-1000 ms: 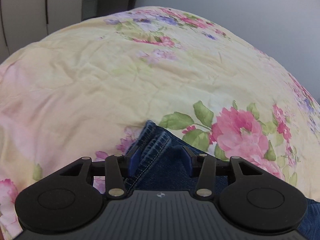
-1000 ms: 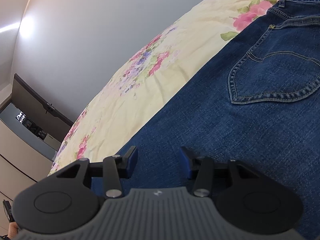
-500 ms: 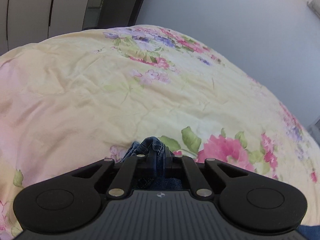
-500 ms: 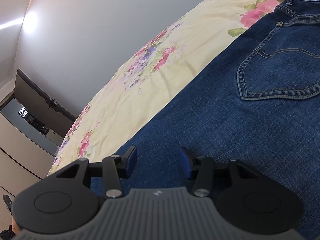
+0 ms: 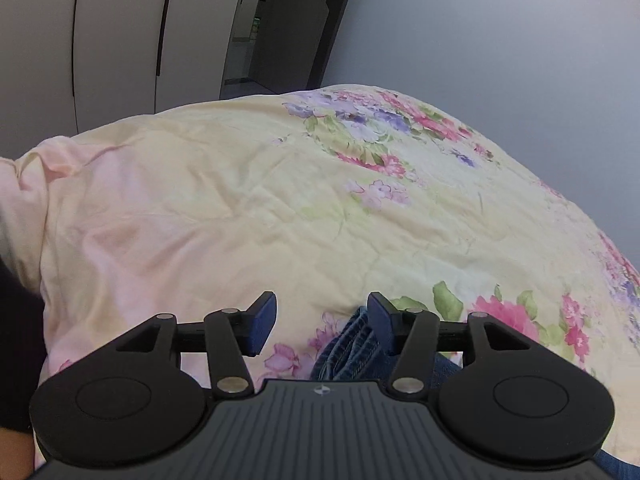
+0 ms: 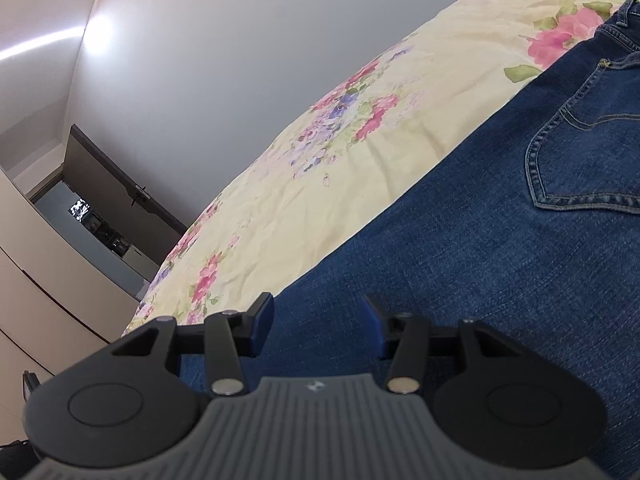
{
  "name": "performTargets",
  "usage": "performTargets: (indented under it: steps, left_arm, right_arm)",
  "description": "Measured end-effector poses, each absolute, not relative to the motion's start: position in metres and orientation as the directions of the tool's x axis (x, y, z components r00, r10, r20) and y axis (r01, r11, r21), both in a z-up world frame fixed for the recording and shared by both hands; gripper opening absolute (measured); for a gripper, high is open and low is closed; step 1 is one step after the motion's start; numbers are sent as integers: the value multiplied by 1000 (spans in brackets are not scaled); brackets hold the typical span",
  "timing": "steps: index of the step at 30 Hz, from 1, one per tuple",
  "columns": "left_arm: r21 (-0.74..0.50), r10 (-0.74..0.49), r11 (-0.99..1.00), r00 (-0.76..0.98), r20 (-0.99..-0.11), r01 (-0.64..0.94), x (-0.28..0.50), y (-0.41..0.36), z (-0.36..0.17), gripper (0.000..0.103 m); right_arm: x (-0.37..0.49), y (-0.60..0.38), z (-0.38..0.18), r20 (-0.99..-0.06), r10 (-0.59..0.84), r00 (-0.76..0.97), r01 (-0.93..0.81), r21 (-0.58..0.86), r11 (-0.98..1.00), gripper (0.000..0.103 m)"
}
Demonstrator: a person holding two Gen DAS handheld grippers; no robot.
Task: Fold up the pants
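Blue jeans (image 6: pixel 480 248) lie flat on a floral bedspread (image 6: pixel 320 184), back pocket (image 6: pixel 584 160) up, waistband toward the upper right. My right gripper (image 6: pixel 318 324) is open and low over the denim, empty. In the left wrist view a bunched denim corner (image 5: pixel 348 348) lies on the bedspread (image 5: pixel 240 220). My left gripper (image 5: pixel 322 322) is open above it, the denim beside its right finger (image 5: pixel 380 316), not held.
A grey wall (image 5: pixel 500 40) runs along the far side of the bed. White wardrobe doors (image 5: pixel 80 40) and a dark doorway (image 5: pixel 280 20) stand beyond the bed's end. The bedspread stretches widely beyond the jeans.
My left gripper shut on the denim corner half a second ago, has now opened and let it go, and tilted up. The right gripper stayed open and shifted slightly along the jeans.
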State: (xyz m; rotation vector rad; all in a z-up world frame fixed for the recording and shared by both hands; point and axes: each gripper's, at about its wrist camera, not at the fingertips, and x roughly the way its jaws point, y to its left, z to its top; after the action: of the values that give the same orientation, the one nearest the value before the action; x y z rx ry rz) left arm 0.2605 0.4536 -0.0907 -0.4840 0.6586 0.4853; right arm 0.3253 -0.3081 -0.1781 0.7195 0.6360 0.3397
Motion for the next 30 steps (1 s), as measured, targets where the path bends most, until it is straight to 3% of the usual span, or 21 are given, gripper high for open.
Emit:
performTargets:
  steps: [4, 12, 14, 15, 16, 19, 24, 26, 28, 30]
  left_arm:
    - [-287, 225, 794, 698, -680, -535, 219, 442, -94, 70]
    - [-347, 108, 778, 656, -747, -524, 211, 439, -121, 70]
    - [-349, 78, 777, 631, -772, -523, 217, 438, -129, 54]
    - [-332, 97, 772, 616, -782, -543, 218, 438, -131, 23]
    - [-320, 128, 757, 609, -783, -569, 216, 438, -133, 14]
    - [-451, 114, 648, 664, -739, -613, 201, 451, -135, 10]
    - [-392, 173, 669, 646, -743, -631, 189, 444, -140, 9]
    - [-333, 197, 695, 615, -764, -637, 191, 439, -146, 12]
    - [-273, 243, 709, 588, -771, -651, 193, 438, -148, 31]
    - [-275, 255, 697, 587, -768, -663, 190, 441, -148, 39]
  right_arm:
    - [323, -307, -176, -413, 501, 761, -81, 705, 704, 46]
    - [318, -307, -173, -411, 498, 764, -85, 700, 709, 46]
    - [318, -307, -174, -414, 496, 764, -80, 701, 709, 46]
    - [318, -307, -174, -417, 495, 762, -78, 700, 710, 46]
    - [319, -307, -175, -421, 495, 760, -77, 698, 712, 46]
    - [319, -305, -176, -430, 495, 755, -77, 692, 718, 46]
    - [319, -302, -175, -433, 499, 751, -91, 680, 727, 46]
    - [321, -295, -174, -480, 472, 740, -88, 626, 775, 46]
    - [326, -276, -180, -615, 373, 694, -81, 449, 890, 46]
    - [321, -254, -184, -657, 293, 694, -153, 262, 953, 41]
